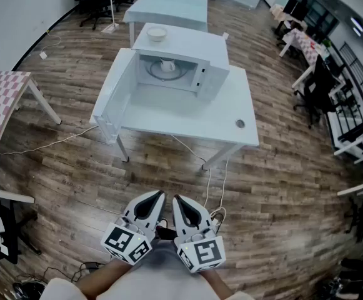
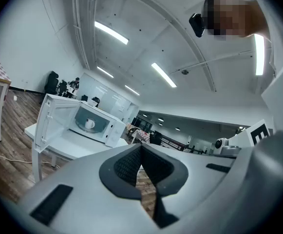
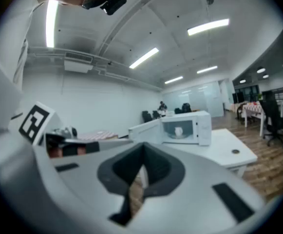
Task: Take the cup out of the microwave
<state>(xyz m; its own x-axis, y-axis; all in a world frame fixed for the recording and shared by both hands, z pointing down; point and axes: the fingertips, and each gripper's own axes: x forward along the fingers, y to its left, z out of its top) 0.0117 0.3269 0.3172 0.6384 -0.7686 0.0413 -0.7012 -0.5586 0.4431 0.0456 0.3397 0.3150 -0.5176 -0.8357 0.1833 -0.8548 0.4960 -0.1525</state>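
White cup (image 1: 167, 65) sits inside open-doored white microwave (image 1: 211, 80) on far white table (image 1: 231, 127). My left claw (image 1: 158, 197) and right claw (image 1: 177, 200) hover near, side by side, both fully closed, holding nothing.

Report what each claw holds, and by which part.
Nothing. Left claw and right claw are shut and empty; the small white cup sits inside the open white microwave.
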